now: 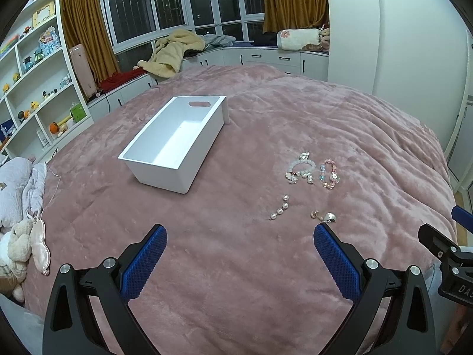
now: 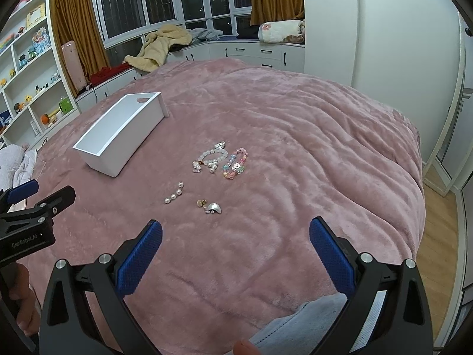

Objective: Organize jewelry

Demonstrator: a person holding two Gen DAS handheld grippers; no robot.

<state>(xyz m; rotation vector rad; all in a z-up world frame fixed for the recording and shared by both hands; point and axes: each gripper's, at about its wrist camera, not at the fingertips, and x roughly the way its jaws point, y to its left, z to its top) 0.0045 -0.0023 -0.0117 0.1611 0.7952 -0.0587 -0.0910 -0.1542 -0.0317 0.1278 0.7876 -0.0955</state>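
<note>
On the pink blanket (image 2: 295, 148), right of the white bin (image 2: 118, 136), lie a white beaded bracelet (image 2: 211, 158), a pastel beaded bracelet (image 2: 235, 167), a pearl strand (image 2: 174, 193) and a silver earring (image 2: 213, 208). The left gripper (image 1: 240, 236) and right gripper (image 2: 236, 232) hover nearer, both spread wide and holding nothing.

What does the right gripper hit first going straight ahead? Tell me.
Probably the pink blanket: the open right gripper points slightly down at bare bed, with the silver earring just left of its line. Depth is unclear, so it might brush that first.

Pink bed (image 2: 295, 136): bin (image 2: 118, 139), jewelry (image 2: 218, 162).
</note>
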